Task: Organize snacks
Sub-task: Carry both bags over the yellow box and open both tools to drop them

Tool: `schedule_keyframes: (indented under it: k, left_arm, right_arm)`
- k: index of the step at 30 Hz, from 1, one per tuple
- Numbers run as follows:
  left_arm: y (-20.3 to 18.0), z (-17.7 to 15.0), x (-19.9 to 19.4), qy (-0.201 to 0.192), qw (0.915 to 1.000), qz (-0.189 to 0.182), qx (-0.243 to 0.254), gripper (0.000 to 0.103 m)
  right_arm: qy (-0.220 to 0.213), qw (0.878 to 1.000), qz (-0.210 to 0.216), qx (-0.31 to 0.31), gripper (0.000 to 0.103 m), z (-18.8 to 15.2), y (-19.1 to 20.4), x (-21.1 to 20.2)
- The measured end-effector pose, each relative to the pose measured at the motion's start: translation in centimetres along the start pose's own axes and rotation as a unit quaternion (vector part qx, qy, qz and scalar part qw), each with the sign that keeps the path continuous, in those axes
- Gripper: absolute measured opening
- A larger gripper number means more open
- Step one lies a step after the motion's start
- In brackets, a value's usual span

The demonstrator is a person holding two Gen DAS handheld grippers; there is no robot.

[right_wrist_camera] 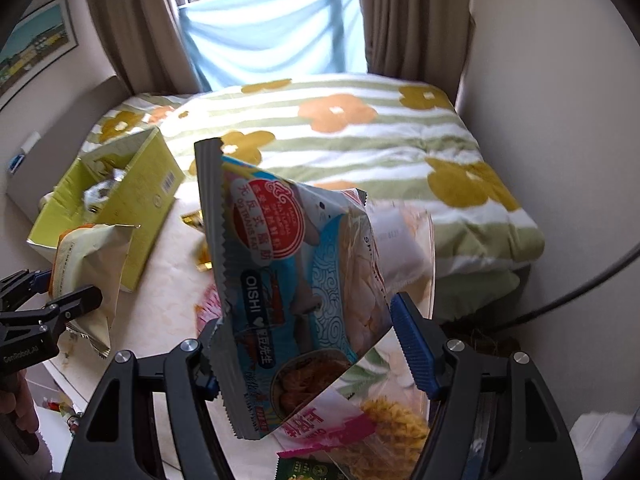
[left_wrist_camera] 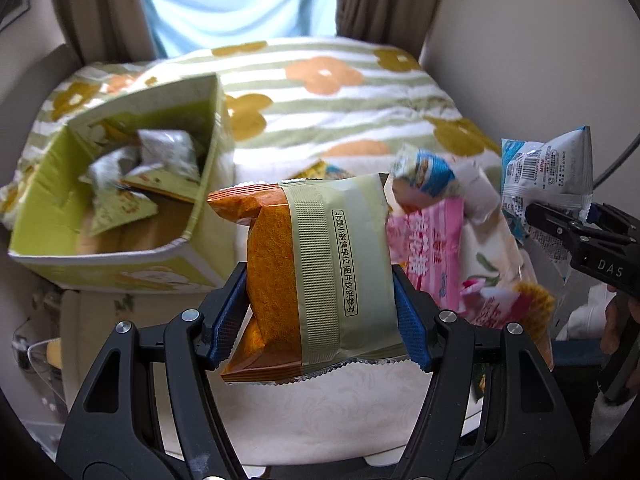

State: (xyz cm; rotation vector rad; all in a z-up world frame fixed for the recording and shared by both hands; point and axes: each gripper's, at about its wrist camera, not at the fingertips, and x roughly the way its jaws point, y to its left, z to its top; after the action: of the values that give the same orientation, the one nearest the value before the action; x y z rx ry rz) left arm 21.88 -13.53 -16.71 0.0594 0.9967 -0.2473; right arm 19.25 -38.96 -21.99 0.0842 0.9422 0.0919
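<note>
A: The left gripper (left_wrist_camera: 320,312) has its fingers clamped on an orange-and-cream packet (left_wrist_camera: 316,276) above the tabletop (left_wrist_camera: 320,412).

B: The right gripper's (right_wrist_camera: 320,356) fingers pinch the OISHI bag (right_wrist_camera: 292,300); its barcode shows only in the left view. The green box (left_wrist_camera: 120,208) sits at ten o'clock.

Black plastic left gripper (left_wrist_camera: 320,304) and right gripper (right_wrist_camera: 316,356) — ribbed blue pads (left_wrist_camera: 412,332), silver screws (left_wrist_camera: 447,315) behind them, white "DAS" lettering (left_wrist_camera: 610,271) along one side.

Orange-and-cream packet (left_wrist_camera: 320,276), blue-and-white packet (right_wrist_camera: 304,292), yellow-green box (left_wrist_camera: 120,200), flowered striped quilt (left_wrist_camera: 340,92)
</note>
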Motion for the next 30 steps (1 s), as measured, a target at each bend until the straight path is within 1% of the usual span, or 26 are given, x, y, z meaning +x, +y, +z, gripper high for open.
schedule_keyframes:
  k: [3,8,10,14,19,23,27,30]
  left_arm:
    - [1.0,0.7,-1.8,-0.016,0.9998,0.003,-0.013,0.064]
    - [3.4,2.6,-3.9,-0.048,0.9983,0.020,-0.027,0.064]
    - [5.1,3.4,-4.6,-0.061,0.9972,0.023,-0.036,0.064]
    - [9.0,5.0,-5.3,-0.076,0.9953,0.030,-0.051,0.064]
    - [15.1,6.9,-5.0,-0.077,0.9941,0.044,-0.062,0.064]
    - [20.7,8.1,-4.4,-0.074,0.9932,0.052,-0.073,0.064]
    - [25.7,8.8,-2.9,-0.059,0.9933,0.058,-0.080,0.064]
    - [28.4,8.8,-1.4,-0.044,0.9942,0.062,-0.077,0.064]
  right_arm:
    - [-0.016,1.000,0.007,-0.016,0.066,1.2,0.9,-1.4]
    - [-0.039,0.998,0.021,-0.037,0.066,3.8,3.0,-2.8]
    - [-0.048,0.998,0.025,-0.045,0.066,4.8,4.1,-3.0]
    - [-0.066,0.995,0.038,-0.063,0.067,7.3,7.5,-3.0]
    - [-0.077,0.993,0.055,-0.077,0.067,10.1,12.4,-1.8]
    - [-0.075,0.991,0.073,-0.084,0.067,12.2,17.4,0.2]
    - [-0.065,0.989,0.088,-0.095,0.067,13.2,22.0,2.7]
    - [-0.055,0.989,0.095,-0.100,0.067,13.4,25.3,4.7]
